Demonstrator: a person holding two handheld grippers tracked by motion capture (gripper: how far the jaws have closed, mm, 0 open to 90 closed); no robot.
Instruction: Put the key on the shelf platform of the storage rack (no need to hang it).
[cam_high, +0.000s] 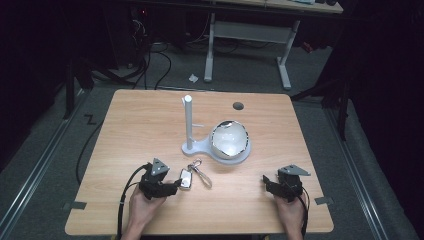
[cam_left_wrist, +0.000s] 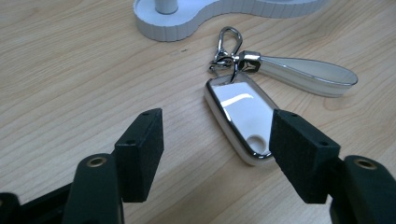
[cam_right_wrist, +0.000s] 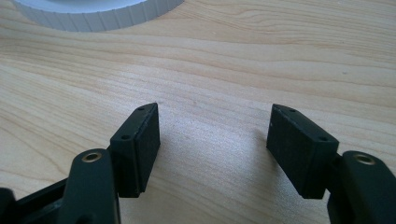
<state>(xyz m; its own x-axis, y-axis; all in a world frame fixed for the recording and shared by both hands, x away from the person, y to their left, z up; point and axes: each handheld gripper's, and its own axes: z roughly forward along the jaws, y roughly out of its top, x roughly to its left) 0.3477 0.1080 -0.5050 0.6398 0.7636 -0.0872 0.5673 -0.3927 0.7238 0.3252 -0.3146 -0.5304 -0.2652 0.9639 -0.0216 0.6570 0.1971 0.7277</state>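
A white key fob with a chrome rim (cam_high: 185, 178) (cam_left_wrist: 240, 116) lies flat on the wooden table, joined by a metal clasp (cam_left_wrist: 227, 51) to a white strap (cam_high: 204, 176) (cam_left_wrist: 306, 74). My left gripper (cam_high: 175, 186) (cam_left_wrist: 217, 140) is open just in front of the fob, whose near end lies next to the right jaw. Behind it stands a white stand (cam_high: 197, 146) (cam_left_wrist: 187, 21) with an upright post (cam_high: 188, 120) and a bowl (cam_high: 229, 138) on its base. My right gripper (cam_high: 265, 183) (cam_right_wrist: 214, 135) is open over bare wood at the front right.
A round cable hole (cam_high: 238, 106) sits near the table's far edge. The stand's ribbed base edge (cam_right_wrist: 98, 14) lies ahead of the right gripper. Another desk's white legs (cam_high: 285, 62) and cables lie on the floor beyond.
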